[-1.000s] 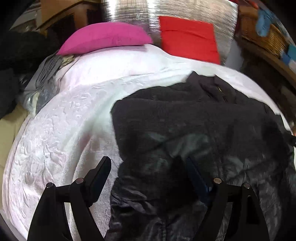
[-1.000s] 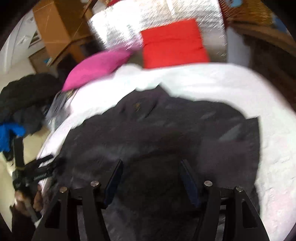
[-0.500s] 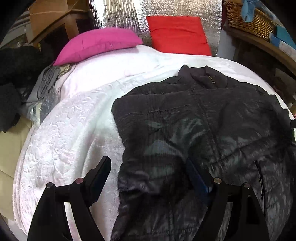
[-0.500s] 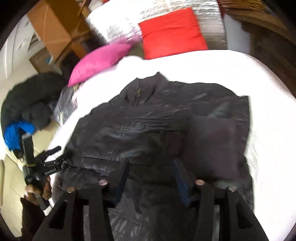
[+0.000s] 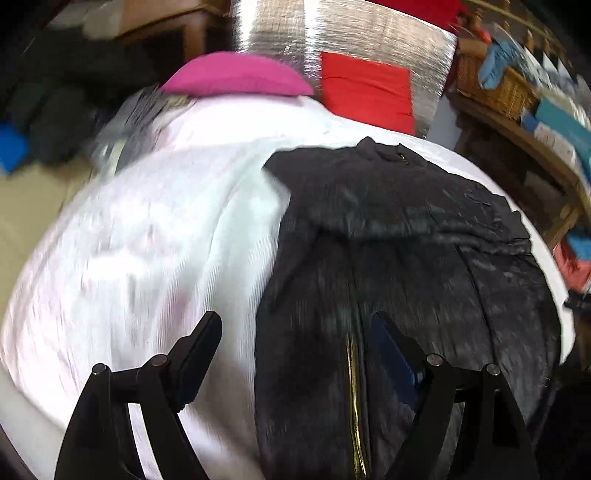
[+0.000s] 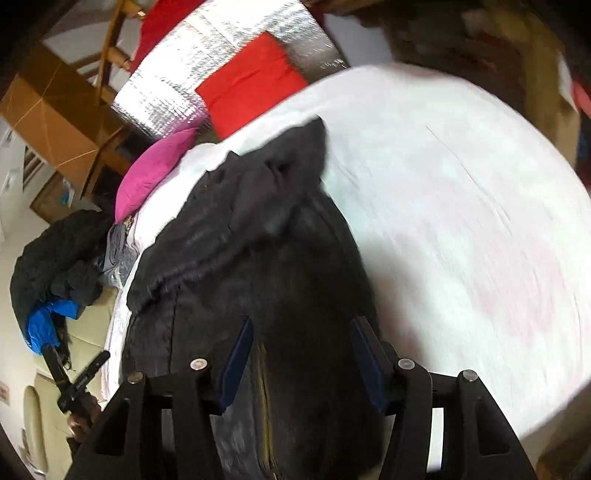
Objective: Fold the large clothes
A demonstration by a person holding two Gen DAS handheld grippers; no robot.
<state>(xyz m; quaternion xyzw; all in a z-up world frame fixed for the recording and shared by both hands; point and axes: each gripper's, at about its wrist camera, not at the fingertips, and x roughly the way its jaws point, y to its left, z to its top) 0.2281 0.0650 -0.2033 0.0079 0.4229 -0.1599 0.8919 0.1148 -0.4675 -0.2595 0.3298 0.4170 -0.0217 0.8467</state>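
A large black quilted jacket (image 5: 406, 266) lies spread on a white bed (image 5: 147, 240), collar toward the pillows, its gold zipper (image 5: 354, 406) running toward me. My left gripper (image 5: 295, 332) is open above the jacket's near left edge, holding nothing. In the right wrist view the jacket (image 6: 258, 258) lies on the bed (image 6: 461, 221) with a sleeve part folded over the chest. My right gripper (image 6: 301, 332) is open, its jaws straddling the jacket's near part. The left gripper (image 6: 77, 380) shows at the far left.
A pink pillow (image 5: 236, 77) and a red pillow (image 5: 365, 92) lie at the bed head against a silver panel (image 5: 369, 33). Dark and blue clothes (image 6: 55, 266) are piled left of the bed. A wicker basket (image 5: 495, 81) sits on shelves at right.
Both grippers have swung, the views now blurred. The right view has tilted and moved right, over the jacket's right side. The left gripper has moved closer to the jacket's zipper.
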